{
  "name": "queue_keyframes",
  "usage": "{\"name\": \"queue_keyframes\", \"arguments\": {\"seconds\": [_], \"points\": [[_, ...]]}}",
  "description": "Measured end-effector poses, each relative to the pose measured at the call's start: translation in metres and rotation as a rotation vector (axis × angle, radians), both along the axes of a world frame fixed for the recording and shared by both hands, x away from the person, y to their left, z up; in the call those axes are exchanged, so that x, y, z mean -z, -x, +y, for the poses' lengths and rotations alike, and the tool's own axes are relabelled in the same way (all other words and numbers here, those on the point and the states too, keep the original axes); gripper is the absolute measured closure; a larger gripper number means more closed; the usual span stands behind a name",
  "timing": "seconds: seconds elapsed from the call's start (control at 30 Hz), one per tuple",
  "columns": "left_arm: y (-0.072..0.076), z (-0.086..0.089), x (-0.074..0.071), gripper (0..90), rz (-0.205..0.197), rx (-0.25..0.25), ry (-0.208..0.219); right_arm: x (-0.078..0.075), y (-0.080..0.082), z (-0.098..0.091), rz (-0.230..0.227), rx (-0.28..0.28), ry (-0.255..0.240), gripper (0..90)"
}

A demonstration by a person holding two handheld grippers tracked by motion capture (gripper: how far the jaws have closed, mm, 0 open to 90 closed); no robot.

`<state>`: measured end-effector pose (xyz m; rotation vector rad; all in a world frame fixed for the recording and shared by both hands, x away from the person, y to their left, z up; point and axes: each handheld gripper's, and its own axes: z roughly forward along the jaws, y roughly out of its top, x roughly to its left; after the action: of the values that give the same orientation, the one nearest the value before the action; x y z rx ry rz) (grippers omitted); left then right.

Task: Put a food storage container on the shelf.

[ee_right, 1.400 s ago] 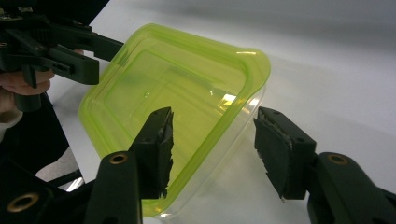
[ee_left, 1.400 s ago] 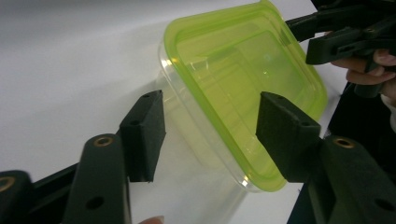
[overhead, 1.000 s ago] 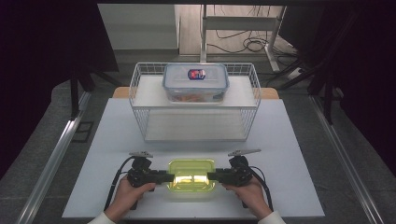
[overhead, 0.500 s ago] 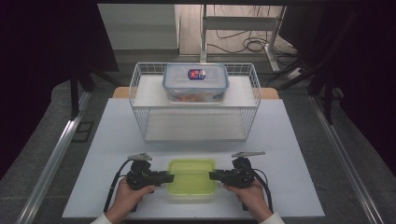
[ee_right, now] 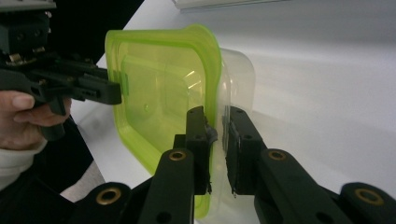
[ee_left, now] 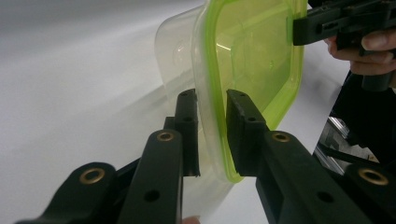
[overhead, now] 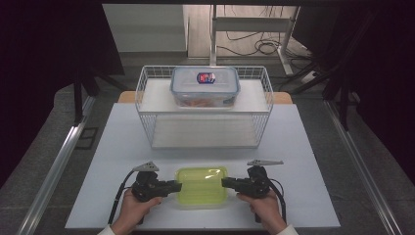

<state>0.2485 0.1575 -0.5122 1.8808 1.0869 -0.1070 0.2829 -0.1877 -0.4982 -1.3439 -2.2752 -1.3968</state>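
A: Item one: box (overhead: 201, 186), clear, green lid. Location?
B: Near edge of table (overhead: 122, 147), flat, between both hands. Well apart from basket (overhead: 204, 132).

A: Left gripper (overhead: 177, 186). Condition?
B: Jaws just been closing. Now pinching left rim of box, one jaw above lid, one below the lip. Seen close in left gripper view: box (ee_left: 243, 70) rim between the left gripper (ee_left: 212, 112) jaws, pads against it.

A: Right gripper (overhead: 226, 183)?
B: Same, mirrored. Jaws just been closing, now clamped on right rim. In right gripper view, box (ee_right: 163, 93) edge caught between the right gripper (ee_right: 215, 123) jaws; left gripper (ee_right: 112, 93) gripping the far edge.

A: Item two?
B: Second box (overhead: 205, 87), clear, blue-trimmed lid with label, something orange inside. Stands inside basket, at its far side.

A: Basket?
B: White wire, open top, far half of table, upright.
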Motion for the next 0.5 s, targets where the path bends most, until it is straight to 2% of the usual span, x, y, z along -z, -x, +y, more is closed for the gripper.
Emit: {"name": "queue_keyframes", "arguments": {"seconds": [0.1, 0.33, 0.5], "points": [[0.0, 0.001, -0.001, 76.6, -0.006, 0.004, -0.001, -0.001, 0.001, 0.0, -0.006, -0.002, 0.001, 80.4], [0.001, 0.005, -0.006, 77.5, -0.019, 0.003, 0.034, -0.007, 0.004, 0.0, -0.04, -0.008, -0.01, 80.3], [0.0, 0.006, -0.013, 78.1, -0.04, 0.007, 0.033, -0.012, 0.005, 0.001, -0.069, -0.014, -0.001, 80.3]]}}
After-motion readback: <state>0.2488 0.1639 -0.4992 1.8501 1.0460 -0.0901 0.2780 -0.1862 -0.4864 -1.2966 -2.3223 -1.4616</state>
